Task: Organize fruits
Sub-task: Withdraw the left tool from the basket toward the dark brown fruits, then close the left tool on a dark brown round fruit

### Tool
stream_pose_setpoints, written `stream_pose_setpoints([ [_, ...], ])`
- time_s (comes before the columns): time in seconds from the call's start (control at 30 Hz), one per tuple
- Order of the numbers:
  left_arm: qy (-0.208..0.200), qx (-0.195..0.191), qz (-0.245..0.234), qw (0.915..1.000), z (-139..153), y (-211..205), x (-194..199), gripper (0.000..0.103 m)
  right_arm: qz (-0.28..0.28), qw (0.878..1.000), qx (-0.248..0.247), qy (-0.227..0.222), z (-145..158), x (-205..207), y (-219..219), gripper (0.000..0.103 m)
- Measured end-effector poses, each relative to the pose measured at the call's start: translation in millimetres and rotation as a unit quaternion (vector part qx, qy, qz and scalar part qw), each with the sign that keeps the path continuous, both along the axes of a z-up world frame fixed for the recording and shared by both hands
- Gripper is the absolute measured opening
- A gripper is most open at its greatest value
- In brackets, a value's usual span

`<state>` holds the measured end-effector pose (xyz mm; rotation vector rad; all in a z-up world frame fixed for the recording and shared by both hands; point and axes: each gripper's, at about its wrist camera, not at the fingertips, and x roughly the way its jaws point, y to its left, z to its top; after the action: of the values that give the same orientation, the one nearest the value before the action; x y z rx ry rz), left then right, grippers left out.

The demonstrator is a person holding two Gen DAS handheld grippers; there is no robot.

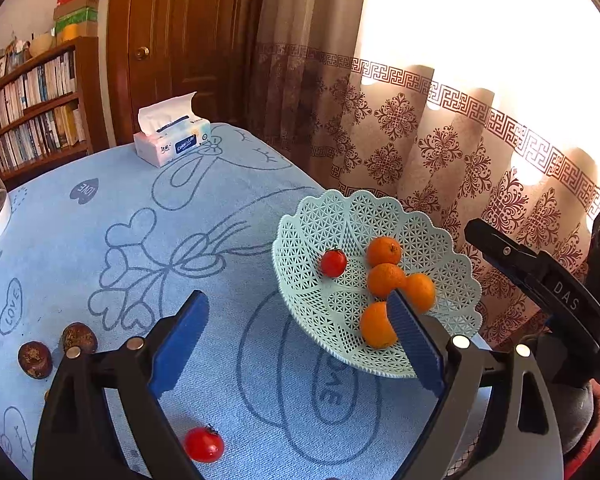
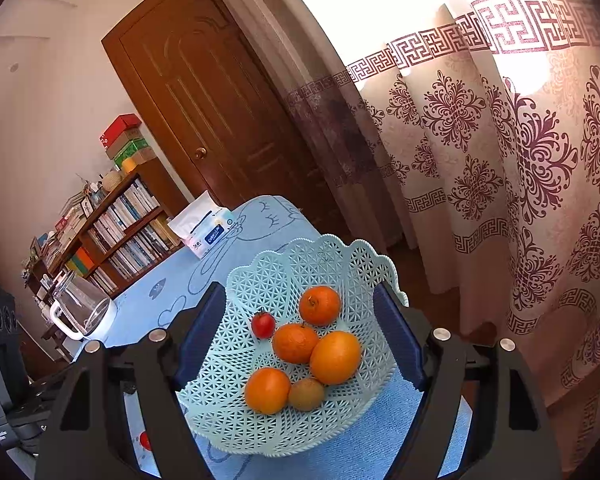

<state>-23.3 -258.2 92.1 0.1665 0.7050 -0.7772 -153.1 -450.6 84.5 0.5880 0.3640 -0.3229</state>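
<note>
- Left gripper (image 1: 296, 320) jaws standing wide apart, nothing between the pads, only bare blue cloth of the worktop (image 1: 100, 240) showing in the gap.
- Its right blue pad is overlapping the near rim of the mint lattice basket (image 1: 300, 232) in the left wrist view; contact or just in front, can't tell.
- Loose red tomato (image 1: 204, 445) is lying on the cloth near the base of the left jaws, well short of the pads.
- Two dark brown round fruits (image 1: 52, 350) are sitting on the cloth left of the left jaws, just beside each other; a third bit under them is cut off by the gripper body.
- Right gripper (image 2: 300, 328) jaws also apart, straddling the basket (image 2: 332, 260); pads flanking its sides, whether they're touching the rim is unclear.
- Basket is holding four oranges (image 2: 296, 342), one small tomato (image 2: 263, 324) and a brownish-green fruit (image 2: 306, 393), all clustered; the brownish one is hidden in the left view.
- Part of the right gripper's black body is poking into the left view at right.
- Further out: tissue pack (image 1: 172, 140) at the far worktop edge, glass jug (image 2: 82, 308) at the left edge, half cut off in the left view.
- Bookshelf (image 1: 32, 112), wooden door (image 2: 204, 92), patterned curtain (image 2: 500, 160) behind; window glare is washing out the top right.
</note>
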Motion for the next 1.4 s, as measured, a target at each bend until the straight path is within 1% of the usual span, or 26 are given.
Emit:
stream_pose_setpoints([
  [0.1,-0.005,-0.003,0.009,0.9999,3.9,8.1,1.4,0.090,0.003,1.000,-0.001,-0.004,0.5,0.8,2.1,0.081],
  [0.5,-0.022,-0.021,0.051,0.9982,23.2,50.4,11.9,0.092,0.005,1.000,0.000,-0.005,0.5,1.7,6.4,0.082],
  [0.77,-0.032,-0.038,0.101,0.9937,39.5,91.6,23.9,0.092,0.008,1.000,-0.003,-0.005,-0.2,3.4,10.0,0.082],
  [0.87,-0.040,-0.036,0.121,0.9912,43.7,104.7,26.8,0.092,0.009,1.000,-0.001,-0.005,-0.2,3.7,10.2,0.082],
  [0.93,-0.044,-0.033,0.134,0.9895,44.1,113.4,28.4,0.092,0.011,1.000,0.001,-0.004,-1.0,4.1,10.9,0.082],
  [1.0,-0.043,-0.031,0.143,0.9882,43.2,122.3,31.0,0.092,0.012,1.000,0.002,-0.004,-1.7,4.7,11.7,0.085],
  [1.17,-0.035,-0.029,0.170,0.9844,38.5,145.2,38.5,0.092,0.014,1.000,0.001,-0.003,-1.9,5.9,12.8,0.085],
  [1.4,-0.024,-0.013,0.220,0.9752,28.0,171.7,52.4,0.092,0.020,1.000,-0.001,0.002,-2.3,7.9,15.7,0.085],
])
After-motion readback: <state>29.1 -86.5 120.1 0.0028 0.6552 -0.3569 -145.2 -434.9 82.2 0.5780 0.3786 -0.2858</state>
